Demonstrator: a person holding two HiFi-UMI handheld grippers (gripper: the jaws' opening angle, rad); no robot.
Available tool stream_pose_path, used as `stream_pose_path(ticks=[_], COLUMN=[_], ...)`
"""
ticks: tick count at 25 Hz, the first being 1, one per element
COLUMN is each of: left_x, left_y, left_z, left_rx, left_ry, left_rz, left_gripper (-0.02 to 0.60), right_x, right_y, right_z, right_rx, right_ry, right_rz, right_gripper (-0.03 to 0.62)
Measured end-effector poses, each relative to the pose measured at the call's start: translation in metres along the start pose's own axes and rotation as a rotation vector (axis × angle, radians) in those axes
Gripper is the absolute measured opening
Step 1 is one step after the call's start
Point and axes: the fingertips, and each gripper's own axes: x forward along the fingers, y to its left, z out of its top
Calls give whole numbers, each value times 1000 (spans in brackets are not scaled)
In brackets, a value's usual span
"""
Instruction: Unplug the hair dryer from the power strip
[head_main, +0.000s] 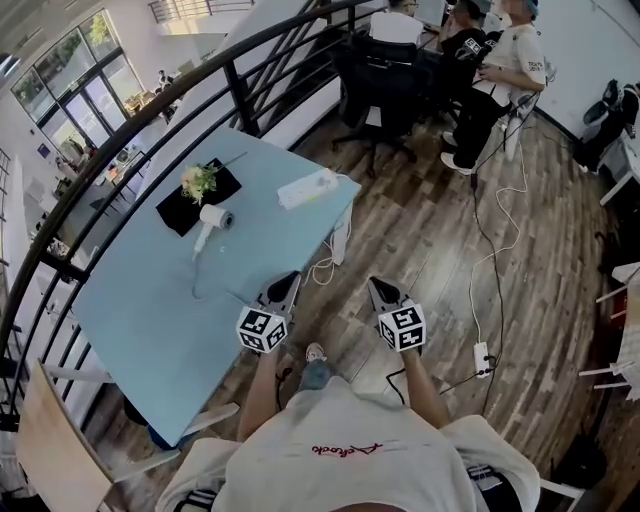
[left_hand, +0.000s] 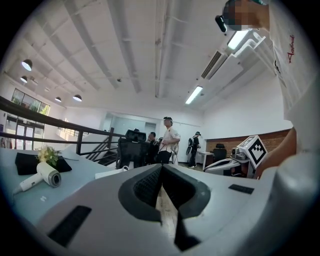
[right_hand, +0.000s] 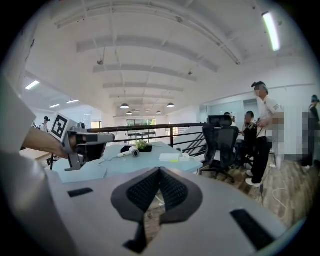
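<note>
**At the near edge of the counter (head_main: 130, 320), hovering clenched, well short of the hair dryer (head_main: 212, 222)**

Holding the left claw (head_main: 288, 283) at the near counter edge and the right claw (head_main: 379, 286) beside it over the wooden floor (head_main: 450, 250), both clenched tight and grasping nothing. Seeing the hair dryer lying on its side toward the far end of the counter, just beside a black mat (head_main: 180, 212) with flowers (head_main: 198, 180), well apart from both claws and ahead of them to the left. Seeing the power strip (head_main: 307, 187) lying near the far right edge, apart from the hair dryer; not managing to make out the plug or its socket. Judging the hair dryer as light and hard-shelled, its cord (head_main: 196, 285) as thin and soft, the plug as sitting stiff in its socket. Judging the plug body as the right place for taking hold, not the cord. Expecting the light power strip to be sliding or lifting under the pull, so probably needing one claw pressing on it.
</note>
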Motion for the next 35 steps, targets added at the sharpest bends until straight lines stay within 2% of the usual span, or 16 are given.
stream_pose_path(ticks=[11,17,27,35], left_x=[18,28,43,61], left_y=[95,133,147,162], left_z=[16,14,7,8], left_rx=[-13,-15,-22,-13], left_ry=[-6,-3,16,33], left_rz=[-1,-27,-70,-46], left_gripper=[9,9,9,9], right_x=[87,123,142,166], right_y=[7,14,7,-6], right_z=[44,51,58,56], right_rx=[-18,-19,-19,1], right_ry=[6,9,-4,-12], right_rz=[-22,-41,-78,-52], right_gripper=[18,17,17,17])
